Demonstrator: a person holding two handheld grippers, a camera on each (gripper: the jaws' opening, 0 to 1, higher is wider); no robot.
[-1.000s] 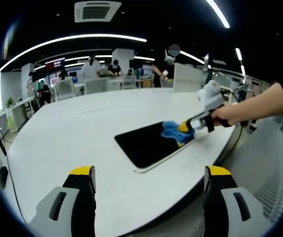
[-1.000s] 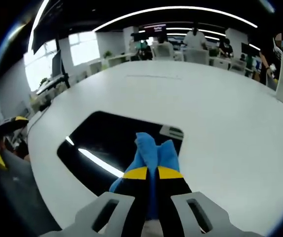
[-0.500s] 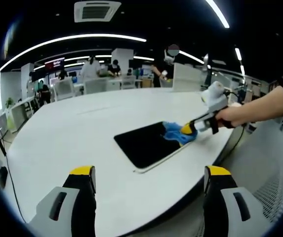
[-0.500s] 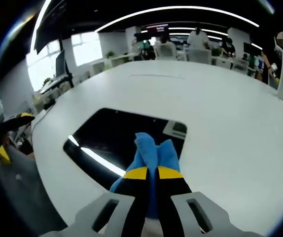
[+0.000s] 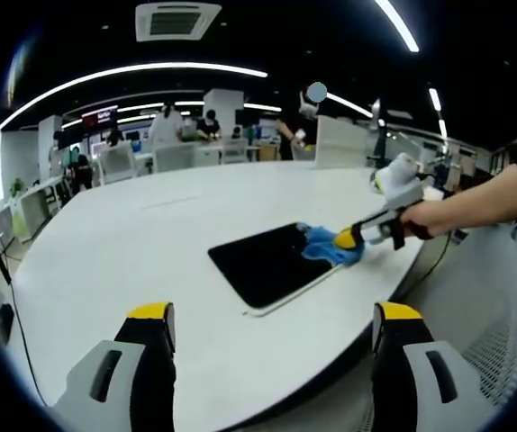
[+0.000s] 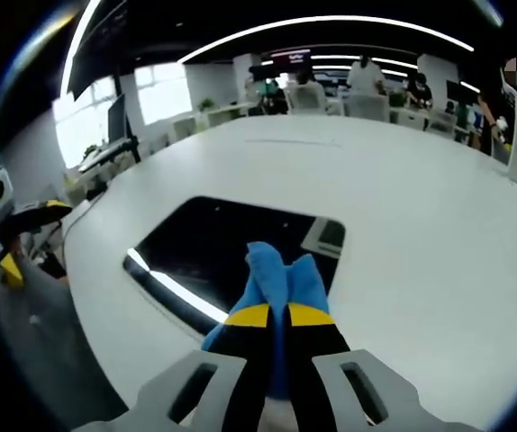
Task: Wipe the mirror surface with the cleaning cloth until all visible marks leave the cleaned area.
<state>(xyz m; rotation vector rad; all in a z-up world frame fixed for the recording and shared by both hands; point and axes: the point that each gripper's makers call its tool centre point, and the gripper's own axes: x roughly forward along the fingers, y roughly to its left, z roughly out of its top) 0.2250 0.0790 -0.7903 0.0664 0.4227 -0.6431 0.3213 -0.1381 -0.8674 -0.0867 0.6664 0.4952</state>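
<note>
A dark rectangular mirror [image 5: 272,264] lies flat on the white table [image 5: 132,234] near its right edge. In the right gripper view the mirror [image 6: 222,243] reflects ceiling lights. My right gripper [image 6: 277,317] is shut on a blue cleaning cloth [image 6: 281,274], which rests on the mirror's near right corner. Seen from the left gripper view, the right gripper [image 5: 347,238] presses the cloth [image 5: 324,245] onto the mirror's right end, held by a person's hand [image 5: 425,216]. My left gripper [image 5: 272,324] hangs open over the table's front edge, well short of the mirror.
Chairs, desks and several people stand at the far side of the room [image 5: 195,126]. A grey mesh chair [image 5: 502,306] sits off the table's right edge. The left gripper [image 6: 20,238] appears at the left border of the right gripper view.
The right gripper has slid the cloth a little toward the mirror's right end and outer edge. The left gripper has stayed still.
</note>
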